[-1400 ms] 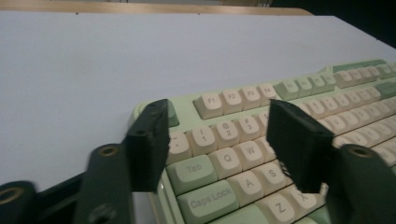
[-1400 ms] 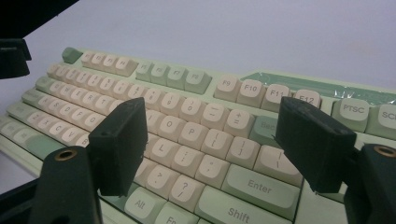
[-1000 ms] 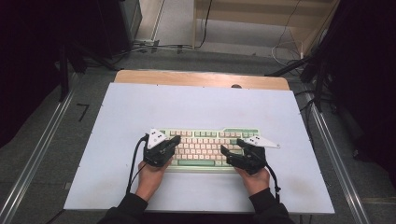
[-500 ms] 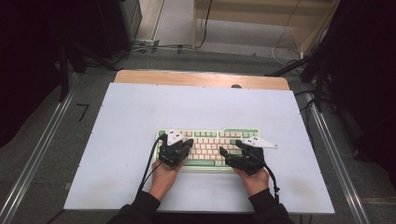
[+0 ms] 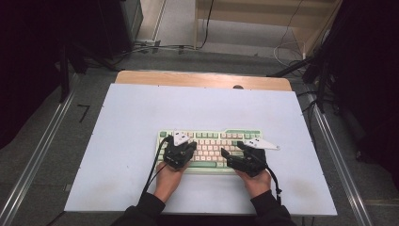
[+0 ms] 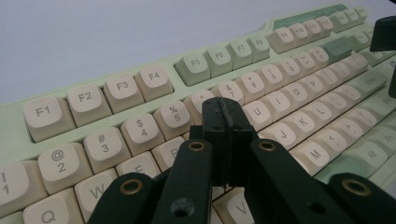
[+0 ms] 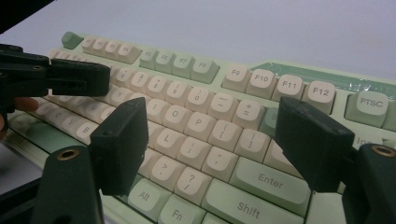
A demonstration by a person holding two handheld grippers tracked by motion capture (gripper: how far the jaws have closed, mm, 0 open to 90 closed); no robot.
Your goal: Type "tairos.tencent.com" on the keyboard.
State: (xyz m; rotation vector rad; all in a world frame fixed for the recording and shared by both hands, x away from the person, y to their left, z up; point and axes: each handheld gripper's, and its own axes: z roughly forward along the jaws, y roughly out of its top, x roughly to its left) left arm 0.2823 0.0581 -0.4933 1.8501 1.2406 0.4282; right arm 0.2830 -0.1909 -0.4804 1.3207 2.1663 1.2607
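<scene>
A white table (image 5: 131, 141) carries a cream-and-green mechanical keyboard (image 5: 210, 147) near its front edge. Left gripper (image 6: 223, 122) sits jaws together over the left-middle keys — right gripper (image 7: 212, 140) is spread wide over the right keys, gripping nothing. Risk: those wide jaws probably hit two keys at once.

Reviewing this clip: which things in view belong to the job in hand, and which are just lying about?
In the job:
- keyboard
- left claw, jaws shut, over the letter keys
- right claw, jaws open, over the right-hand keys

Lying about:
- white table
- cables on the floor
- wooden shelf unit
</scene>
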